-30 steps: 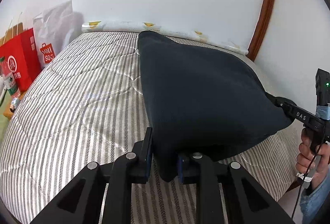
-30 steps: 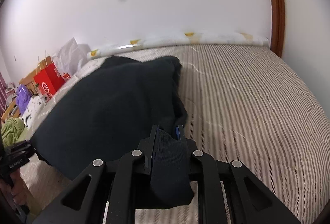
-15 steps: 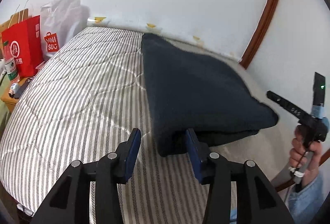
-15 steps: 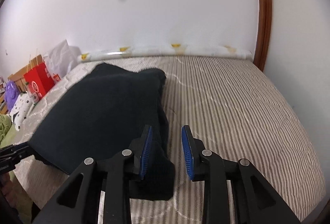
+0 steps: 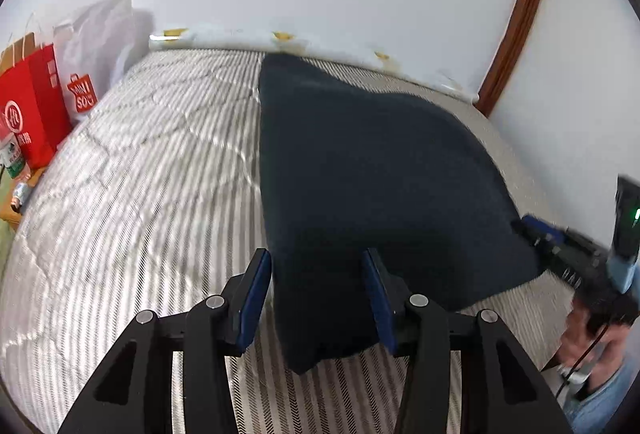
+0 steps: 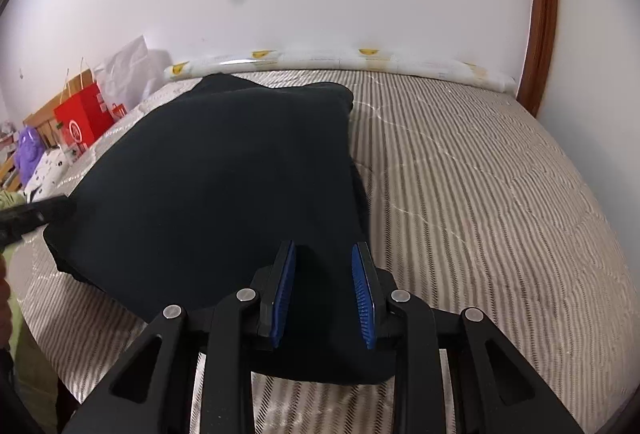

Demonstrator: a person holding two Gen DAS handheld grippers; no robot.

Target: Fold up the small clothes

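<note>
Dark navy garment lay folded on the striped bed, with its far edge reaching toward the rolled white bedding along the wall. In the right wrist view the same garment covered the left-centre of the mattress.

Left hand-held gripper: blue-padded jaws spread wide, straddling the near left corner of the garment. The cloth sat between the pads, and neither pad pressed it.

Right hand-held gripper: jaws likewise spread, over the near right corner, with fabric lying loose between the pads. From the left wrist view this tool appeared blurred at the garment's right corner, held in the person's hand; whether its tips touched the cloth could not be told.

Beside the bed on the left stood a red shopping bag and a white bag. A brown door frame ran up the wall on the right.
</note>
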